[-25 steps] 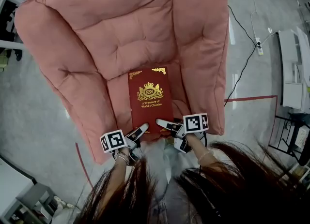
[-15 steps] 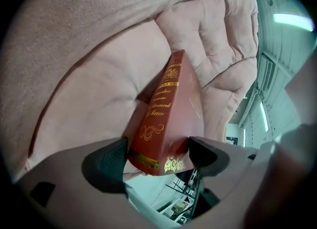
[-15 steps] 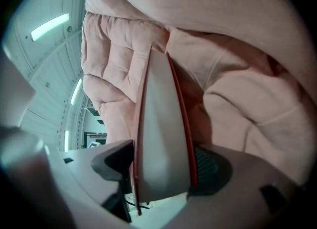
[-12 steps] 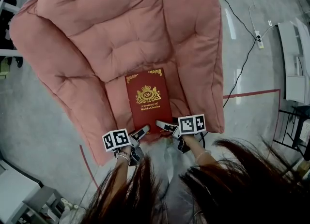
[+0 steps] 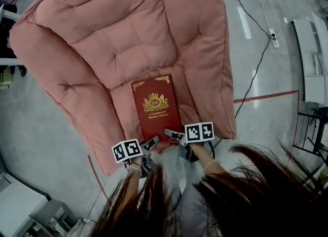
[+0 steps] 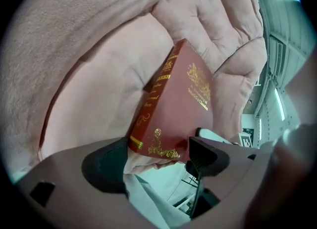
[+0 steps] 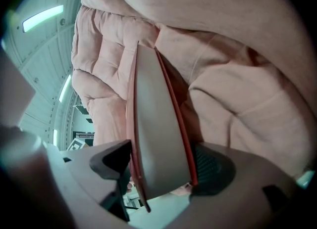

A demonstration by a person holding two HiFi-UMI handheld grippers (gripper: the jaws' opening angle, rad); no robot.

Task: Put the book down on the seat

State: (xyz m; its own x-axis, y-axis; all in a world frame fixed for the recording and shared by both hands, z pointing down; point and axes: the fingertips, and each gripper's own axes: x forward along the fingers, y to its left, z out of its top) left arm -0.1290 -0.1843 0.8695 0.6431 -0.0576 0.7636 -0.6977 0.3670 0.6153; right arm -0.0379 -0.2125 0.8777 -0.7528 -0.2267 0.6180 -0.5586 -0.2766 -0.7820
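2 grippers at the near end of a book point(image 5: 157, 107) lying cover-up on the seat point(image 5: 123, 109)
My left gripper point(image 6: 159, 150) stands at full spread around the book's corner, gripping nothing; my right gripper's point(image 7: 161, 152) jaws are opening, page edge between them. It's a stiff hardback, probably weighty, with a glossy and likely slippery cover, so I'd clamp across both covers near the spine

Red book point(image 5: 157, 109) with gold crest, pink quilted armchair point(image 5: 102, 51)
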